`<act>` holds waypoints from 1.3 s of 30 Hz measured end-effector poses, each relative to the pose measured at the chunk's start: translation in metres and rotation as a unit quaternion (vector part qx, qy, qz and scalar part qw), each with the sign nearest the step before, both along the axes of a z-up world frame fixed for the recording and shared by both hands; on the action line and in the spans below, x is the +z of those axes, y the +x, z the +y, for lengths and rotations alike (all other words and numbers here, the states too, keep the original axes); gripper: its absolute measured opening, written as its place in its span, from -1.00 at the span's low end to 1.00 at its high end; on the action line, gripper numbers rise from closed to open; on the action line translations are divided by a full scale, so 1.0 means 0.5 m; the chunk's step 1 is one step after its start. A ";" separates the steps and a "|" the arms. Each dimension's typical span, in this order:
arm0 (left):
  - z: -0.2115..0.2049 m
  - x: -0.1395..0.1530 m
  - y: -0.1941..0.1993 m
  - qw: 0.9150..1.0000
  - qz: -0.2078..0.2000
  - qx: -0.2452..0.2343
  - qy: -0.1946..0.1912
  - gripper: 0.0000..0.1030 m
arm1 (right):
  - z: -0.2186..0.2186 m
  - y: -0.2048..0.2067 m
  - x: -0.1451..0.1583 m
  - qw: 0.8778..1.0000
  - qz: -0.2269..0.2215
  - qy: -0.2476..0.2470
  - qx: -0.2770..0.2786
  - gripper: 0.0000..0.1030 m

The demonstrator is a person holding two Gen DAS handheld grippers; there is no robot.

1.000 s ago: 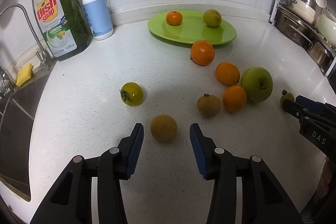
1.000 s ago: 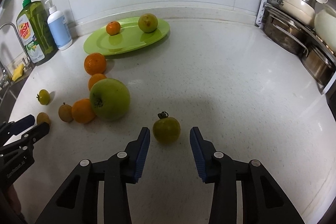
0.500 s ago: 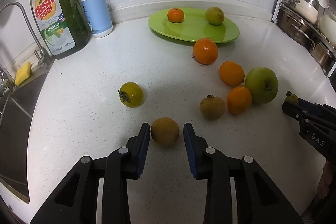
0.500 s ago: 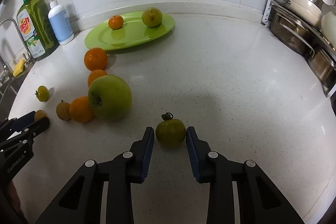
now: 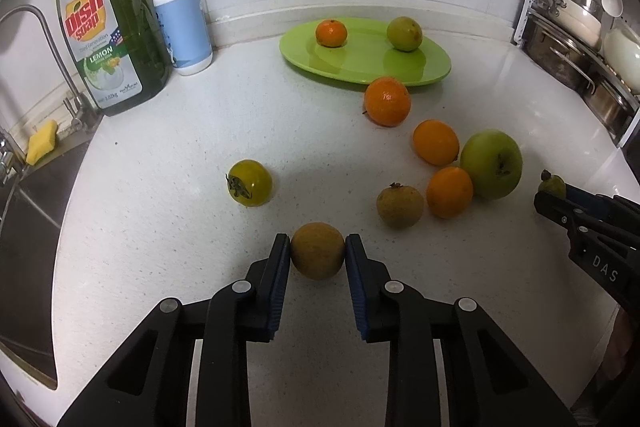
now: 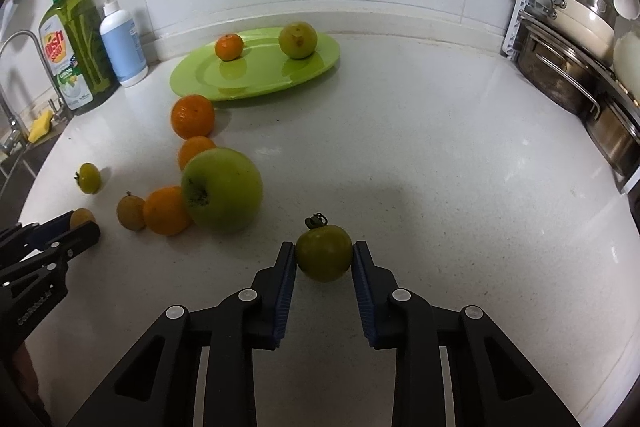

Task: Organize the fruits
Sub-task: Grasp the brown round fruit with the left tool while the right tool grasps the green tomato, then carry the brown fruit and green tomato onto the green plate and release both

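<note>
Now the left gripper (image 5: 317,255) pinches a round brownish-yellow fruit (image 5: 317,255) on the white speckled countertop (image 5: 160,227), while the right gripper (image 6: 324,259) clamps a green stemmed tomato (image 6: 324,257). Behind them, a green oval plate (image 6: 256,83) holds two fruits.

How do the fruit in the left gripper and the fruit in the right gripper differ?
The fruit in the left gripper is dull tan-yellow with no stem showing; the fruit in the right gripper is glossy green with a dark stem on top. Both are small, round, sit on the counter, and are clamped between blue-padded fingers.
</note>
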State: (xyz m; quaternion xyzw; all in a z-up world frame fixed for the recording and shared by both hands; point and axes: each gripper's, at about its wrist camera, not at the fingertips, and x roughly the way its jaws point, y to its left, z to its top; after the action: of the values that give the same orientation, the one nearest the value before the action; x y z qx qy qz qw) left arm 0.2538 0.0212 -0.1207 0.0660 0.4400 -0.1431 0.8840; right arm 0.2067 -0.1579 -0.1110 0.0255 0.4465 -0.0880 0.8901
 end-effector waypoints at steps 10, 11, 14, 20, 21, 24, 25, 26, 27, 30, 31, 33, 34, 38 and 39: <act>0.000 0.045 -0.023 0.999 -0.029 -0.010 -0.009 -0.45 | 0.024 -0.018 0.034 1.000 -0.024 0.004 0.017 -0.43; -0.001 0.050 -0.025 0.999 -0.032 -0.011 -0.010 -0.45 | 0.027 -0.020 0.039 0.999 -0.028 0.003 0.020 -0.43; -0.002 0.067 -0.032 0.999 -0.044 -0.016 -0.014 -0.45 | 0.035 -0.026 0.054 0.999 -0.038 0.002 0.026 -0.43; -0.011 0.099 -0.048 0.997 -0.065 -0.028 -0.020 -0.45 | 0.048 -0.035 0.087 0.997 -0.062 0.001 0.039 -0.42; -0.013 0.105 -0.051 0.997 -0.070 -0.031 -0.021 -0.45 | 0.049 -0.037 0.092 0.997 -0.066 0.001 0.041 -0.43; -0.020 0.121 -0.059 0.996 -0.080 -0.039 -0.024 -0.45 | 0.056 -0.041 0.106 0.996 -0.077 0.000 0.050 -0.43; -0.021 0.125 -0.061 0.995 -0.083 -0.040 -0.025 -0.45 | 0.059 -0.043 0.110 0.995 -0.080 0.000 0.053 -0.43; -0.022 0.129 -0.063 0.995 -0.086 -0.042 -0.026 -0.45 | 0.060 -0.044 0.114 0.995 -0.083 0.001 0.055 -0.43; -0.023 0.135 -0.064 0.995 -0.091 -0.044 -0.027 -0.45 | 0.063 -0.046 0.118 0.995 -0.086 0.001 0.057 -0.43; -0.026 0.146 -0.068 0.994 -0.099 -0.047 -0.028 -0.45 | 0.069 -0.047 0.129 0.993 -0.095 0.001 0.066 -0.43; -0.027 0.151 -0.069 0.993 -0.102 -0.049 -0.030 -0.45 | 0.072 -0.048 0.133 0.993 -0.098 0.001 0.068 -0.43; -0.028 0.160 -0.071 0.992 -0.109 -0.050 -0.030 -0.45 | 0.076 -0.049 0.141 0.992 -0.105 0.001 0.074 -0.43; -0.029 0.164 -0.072 0.992 -0.113 -0.050 -0.031 -0.45 | 0.078 -0.049 0.144 0.991 -0.107 0.001 0.075 -0.43; -0.033 0.180 -0.071 0.990 -0.125 -0.054 -0.032 -0.45 | 0.083 -0.046 0.157 0.990 -0.115 0.005 0.082 -0.43; -0.034 0.183 -0.071 0.990 -0.128 -0.054 -0.033 -0.44 | 0.084 -0.045 0.160 0.990 -0.117 0.005 0.083 -0.43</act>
State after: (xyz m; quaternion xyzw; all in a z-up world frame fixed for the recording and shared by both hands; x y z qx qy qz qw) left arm 0.2182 0.0044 -0.0291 0.0785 0.3144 -0.1952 0.9257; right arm 0.1843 -0.1160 -0.0311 0.0029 0.3406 -0.0082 0.9402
